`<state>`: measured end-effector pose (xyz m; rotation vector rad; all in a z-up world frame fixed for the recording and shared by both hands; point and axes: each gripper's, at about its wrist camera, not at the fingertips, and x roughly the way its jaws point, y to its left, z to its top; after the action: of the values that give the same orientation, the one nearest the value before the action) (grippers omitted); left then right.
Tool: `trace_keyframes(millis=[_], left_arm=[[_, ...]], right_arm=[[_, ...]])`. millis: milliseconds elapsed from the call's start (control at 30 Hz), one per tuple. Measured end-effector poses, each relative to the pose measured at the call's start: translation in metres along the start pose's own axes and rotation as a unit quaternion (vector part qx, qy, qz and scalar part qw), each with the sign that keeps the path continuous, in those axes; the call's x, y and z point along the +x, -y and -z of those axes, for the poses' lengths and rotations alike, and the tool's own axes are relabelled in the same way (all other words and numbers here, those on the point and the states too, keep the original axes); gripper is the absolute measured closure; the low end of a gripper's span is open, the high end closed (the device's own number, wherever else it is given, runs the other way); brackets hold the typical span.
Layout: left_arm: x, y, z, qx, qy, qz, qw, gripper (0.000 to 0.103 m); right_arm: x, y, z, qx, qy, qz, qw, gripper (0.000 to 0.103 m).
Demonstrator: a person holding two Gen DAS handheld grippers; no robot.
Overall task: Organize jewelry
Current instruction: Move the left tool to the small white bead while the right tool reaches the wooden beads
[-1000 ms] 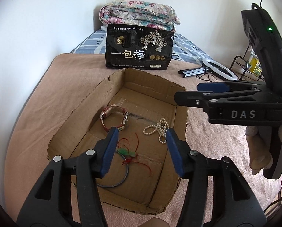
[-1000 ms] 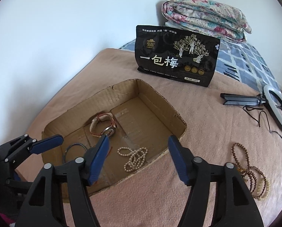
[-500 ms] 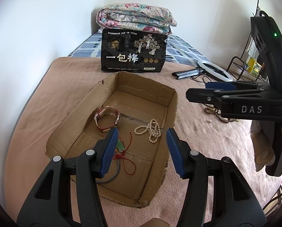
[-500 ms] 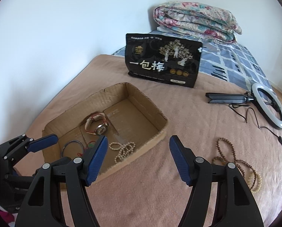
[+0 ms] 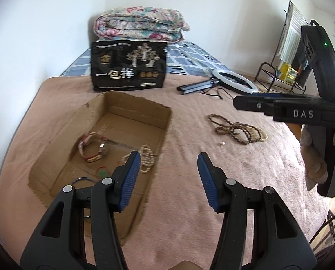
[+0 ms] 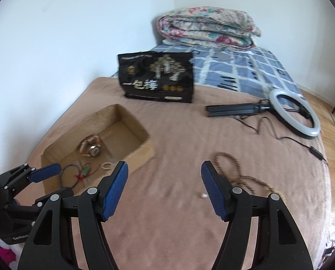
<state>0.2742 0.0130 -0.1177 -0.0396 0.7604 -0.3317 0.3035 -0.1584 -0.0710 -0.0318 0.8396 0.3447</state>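
Behind cardboard box, black pouch (upright), ring light rightward

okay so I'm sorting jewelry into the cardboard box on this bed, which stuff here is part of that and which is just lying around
Part of the job:
- cardboard box
- watch, pearl necklace, red cord charm and dark bangle, all in the box
- wooden bead strands, out on the blanket
- small pale bead, loose on the blanket

Just lying about:
- black snack bag
- ring light
- folded quilt

Both wrist cameras look steeply down over the bed — sharing the cardboard box and wooden bead strands.
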Motion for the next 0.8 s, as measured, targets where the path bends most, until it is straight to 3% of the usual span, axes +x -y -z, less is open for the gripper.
trace_keyframes(millis=[367, 567, 800], left_arm=[[0.020, 0.051, 0.000, 0.036, -0.009, 0.038, 0.9986, 0.049], [0.043, 0.075, -0.005, 0.045, -0.018, 0.062, 0.9969, 0.049], [0.086, 0.100, -0.006, 0.066, -0.043, 0.077, 0.9940, 0.058]], right_arm=[[-0.019, 0.072, 0.014, 0.034, 0.005, 0.030, 0.999, 0.036], [-0.013, 0.104, 0.020, 0.053, -0.005, 0.023, 0.998, 0.036], [0.010, 0.132, 0.024, 0.064, -0.033, 0.000, 0.997, 0.036]])
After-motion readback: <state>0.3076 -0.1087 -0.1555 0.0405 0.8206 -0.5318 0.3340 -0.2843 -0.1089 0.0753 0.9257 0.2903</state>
